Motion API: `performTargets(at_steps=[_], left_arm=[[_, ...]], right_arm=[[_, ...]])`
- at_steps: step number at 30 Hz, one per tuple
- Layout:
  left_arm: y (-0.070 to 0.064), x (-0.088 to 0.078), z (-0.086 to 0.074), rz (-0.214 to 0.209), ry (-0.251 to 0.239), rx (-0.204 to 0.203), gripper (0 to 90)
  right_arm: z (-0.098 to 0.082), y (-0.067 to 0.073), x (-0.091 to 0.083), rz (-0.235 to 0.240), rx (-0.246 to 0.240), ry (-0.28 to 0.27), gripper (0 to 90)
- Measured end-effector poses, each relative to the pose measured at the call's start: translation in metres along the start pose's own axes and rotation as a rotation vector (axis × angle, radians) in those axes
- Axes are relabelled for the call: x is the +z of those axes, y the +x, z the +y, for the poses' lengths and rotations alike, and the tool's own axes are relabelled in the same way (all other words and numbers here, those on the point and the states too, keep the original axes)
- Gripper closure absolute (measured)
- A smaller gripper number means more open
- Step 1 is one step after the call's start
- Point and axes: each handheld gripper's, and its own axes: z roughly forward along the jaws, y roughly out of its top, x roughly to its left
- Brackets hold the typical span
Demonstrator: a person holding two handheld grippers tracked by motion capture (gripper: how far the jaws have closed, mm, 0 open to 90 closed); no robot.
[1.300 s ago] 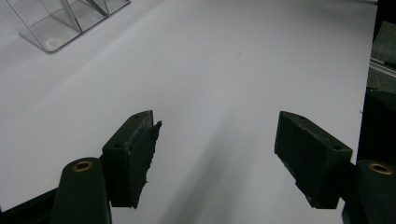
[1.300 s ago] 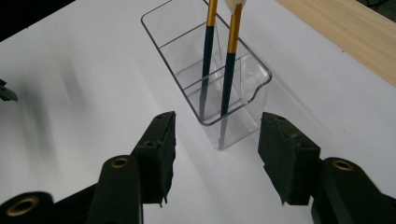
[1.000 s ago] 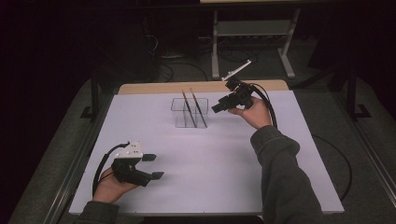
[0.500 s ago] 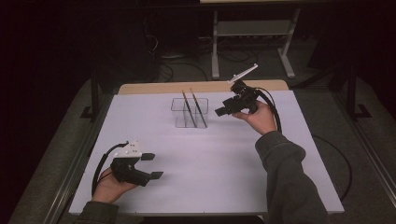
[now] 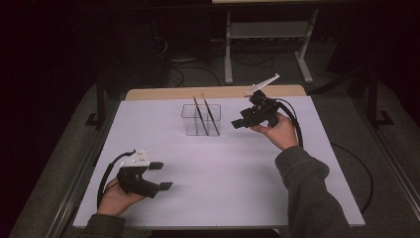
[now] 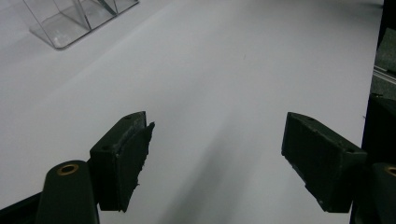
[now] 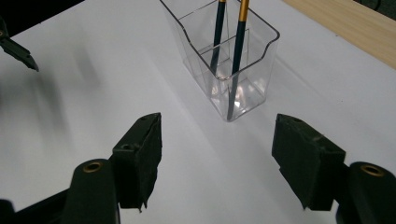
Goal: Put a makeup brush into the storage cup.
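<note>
Risk first: clear plastic holder (image 5: 200,120) light and tall, standing far-centre on white table sheet (image 5: 223,173), near the wooden strip (image 5: 218,92) along the sheet's far edge. Could tip or skid if nudged by right gripper (image 5: 239,120), hovering just right of the holder with jaws spread, just been opening, nothing between them. Same trouble likely from a catch on either of two dark slim pencils with gold bands (image 7: 236,44), loose inside and free to rattle or lever the holder over. Long axes near upright, lower ends down on the holder's floor, upper ends leaning toward the wooden strip and rising above the holder's rim. Left gripper (image 5: 159,176) well apart from the holder at the sheet's near-left part, jaws spread wide, just been opening, empty.
</note>
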Motion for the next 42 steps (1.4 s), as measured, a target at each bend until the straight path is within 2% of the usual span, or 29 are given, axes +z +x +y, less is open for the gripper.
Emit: performTargets(at_steps=[1,2,5,6,20,24,27,42], left_arm=[[0.000,0.000,0.000,-0.001,0.000,-0.001,22.5],[0.000,0.000,0.000,0.001,0.000,0.003,22.5],[0.001,-0.001,0.000,0.002,0.004,0.003,22.5],[0.001,-0.001,0.000,0.002,0.004,0.003,22.5],[0.002,-0.003,-0.001,0.005,0.004,-0.004,22.4],[0.003,-0.003,-0.001,0.007,0.003,-0.004,22.3],[0.003,-0.003,-0.001,0.007,0.002,-0.006,22.3],[0.004,-0.004,-0.002,0.017,-0.004,-0.012,22.3]], right_arm=[[0.000,0.002,-0.001,0.003,0.014,-0.001,32.1],[-0.002,0.002,-0.002,0.002,0.001,-0.009,32.1],[-0.004,0.004,-0.003,0.005,0.013,-0.009,31.7],[-0.006,0.003,-0.003,0.003,0.002,-0.017,31.7],[-0.023,0.006,-0.012,-0.004,0.007,-0.031,30.6],[-0.025,0.009,-0.015,-0.003,0.022,-0.028,30.4],[-0.028,0.010,-0.016,-0.005,0.005,-0.034,30.1],[-0.048,0.015,-0.019,-0.009,0.008,-0.042,28.9]])
